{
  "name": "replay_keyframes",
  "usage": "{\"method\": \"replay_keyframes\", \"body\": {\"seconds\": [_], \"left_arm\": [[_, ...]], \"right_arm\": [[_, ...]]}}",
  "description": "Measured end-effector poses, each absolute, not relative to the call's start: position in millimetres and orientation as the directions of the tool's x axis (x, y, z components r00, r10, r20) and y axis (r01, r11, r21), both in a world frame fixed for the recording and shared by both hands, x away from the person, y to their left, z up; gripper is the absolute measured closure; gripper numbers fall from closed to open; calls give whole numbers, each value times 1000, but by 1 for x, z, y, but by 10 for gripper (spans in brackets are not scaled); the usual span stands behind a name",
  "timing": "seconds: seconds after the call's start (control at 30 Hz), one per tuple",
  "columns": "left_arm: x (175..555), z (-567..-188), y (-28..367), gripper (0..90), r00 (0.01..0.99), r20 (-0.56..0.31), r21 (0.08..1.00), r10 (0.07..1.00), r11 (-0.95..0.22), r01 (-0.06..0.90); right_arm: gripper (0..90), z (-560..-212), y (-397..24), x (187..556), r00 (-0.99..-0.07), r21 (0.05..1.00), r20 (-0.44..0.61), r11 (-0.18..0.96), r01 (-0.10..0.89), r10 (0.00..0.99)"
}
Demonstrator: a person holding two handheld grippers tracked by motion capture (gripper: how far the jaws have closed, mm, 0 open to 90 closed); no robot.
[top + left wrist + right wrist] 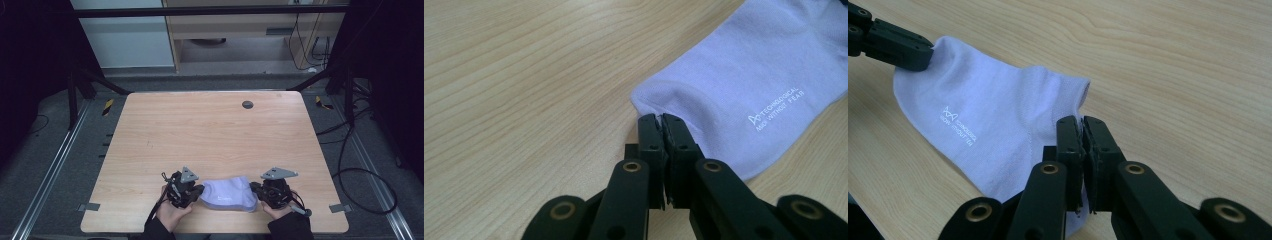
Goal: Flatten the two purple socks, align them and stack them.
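A pale lilac sock (229, 194) with small white lettering lies flat near the front edge of the wooden table (210, 135), stretched between my two grippers. My left gripper (198, 191) is shut on the sock's left end; in the left gripper view the jaws (660, 120) pinch the edge of the sock (744, 80). My right gripper (255, 189) is shut on the right end; in the right gripper view its jaws (1082, 122) clamp the edge of the sock (993, 115). The left gripper's black jaws (893, 42) show at the sock's far end there.
A dark round plug (247, 104) sits in the tabletop near the far edge. The table's front edge runs just below the hands. Black cables (350, 165) trail on the floor at the right, and metal rails (55, 165) flank the table.
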State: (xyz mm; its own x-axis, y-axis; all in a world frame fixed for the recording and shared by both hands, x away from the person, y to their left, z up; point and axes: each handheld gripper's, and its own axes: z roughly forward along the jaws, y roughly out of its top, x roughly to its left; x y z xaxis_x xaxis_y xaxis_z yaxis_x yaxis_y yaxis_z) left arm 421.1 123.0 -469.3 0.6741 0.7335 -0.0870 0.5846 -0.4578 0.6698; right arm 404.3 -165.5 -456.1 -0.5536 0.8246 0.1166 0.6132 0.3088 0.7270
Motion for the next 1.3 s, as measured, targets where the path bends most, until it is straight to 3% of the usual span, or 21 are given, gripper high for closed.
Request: {"method": "replay_keyframes", "body": {"seconds": [0.63, 0.93, 1.07, 1.3], "left_arm": [[420, -480, 118, 862, 684, -77, 653, 726, -482, 585], [418, -467, 120, 725, 677, -48, 693, 734, -463, 552], [418, -464, 113, 703, 685, -40, 709, 728, -462, 533], [419, -477, 92, 747, 732, -23, 702, 681, -510, 496]], "right_arm": [[862, -470, -168, 405, -550, 687, 110, 336, 644, 828], [729, -470, -170, 403, -541, 720, 77, 329, 611, 837], [745, -467, -164, 401, -570, 752, 70, 332, 570, 819], [858, -479, -150, 405, -628, 746, 96, 362, 559, 772]]}}
